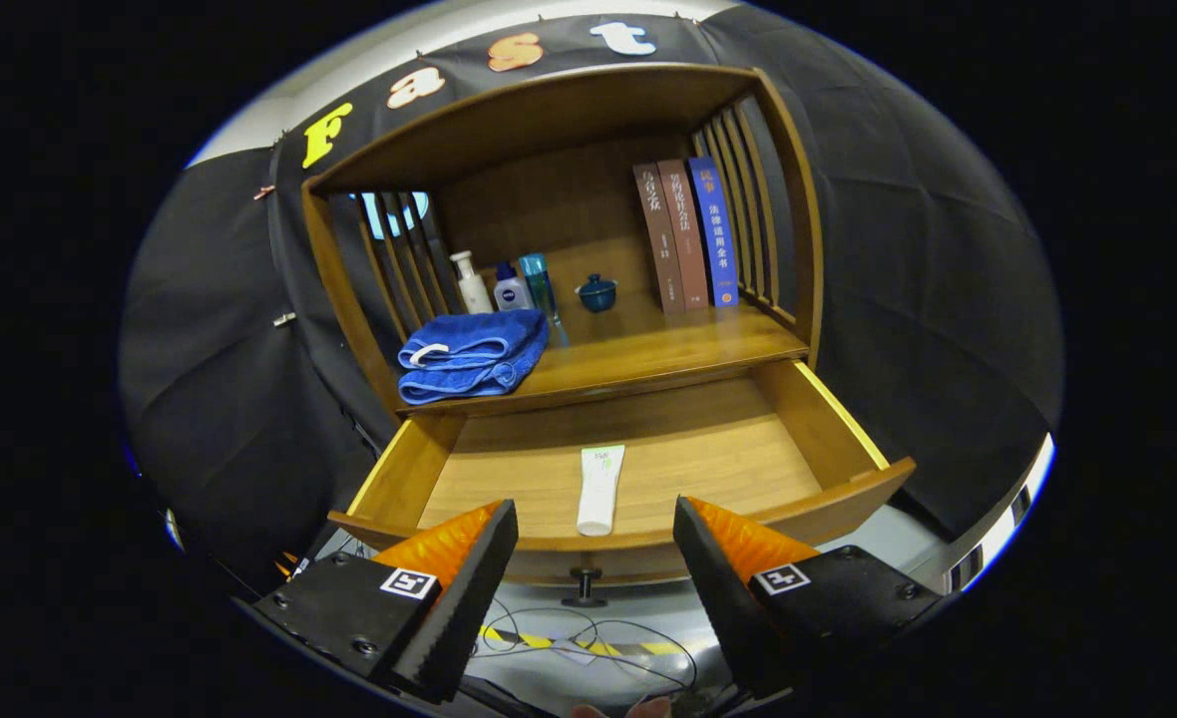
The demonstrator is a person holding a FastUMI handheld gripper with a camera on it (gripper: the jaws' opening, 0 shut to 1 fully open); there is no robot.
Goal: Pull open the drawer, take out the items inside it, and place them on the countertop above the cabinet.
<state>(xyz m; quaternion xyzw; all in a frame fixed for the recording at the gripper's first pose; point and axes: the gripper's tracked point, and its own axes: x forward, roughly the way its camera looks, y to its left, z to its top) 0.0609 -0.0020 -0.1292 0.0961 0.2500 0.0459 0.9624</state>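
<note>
The wooden drawer [838, 424] stands pulled open below the cabinet's countertop [668, 354]. A white tube [599, 489] lies flat on the drawer floor near the front wall, cap toward me. The drawer's dark knob [585, 586] sticks out under the front panel. My gripper [595, 529] is open, its two fingers spread wide just in front of the drawer's front edge, with the tube and knob lying in line between them. Nothing is held.
On the countertop sit a folded blue towel [474, 354] at the left, several small bottles [509, 284], a dark blue lidded cup [596, 292] and three upright books [686, 234] at the right. Slatted sides and a top board enclose it. Cables [588, 638] lie on the floor below.
</note>
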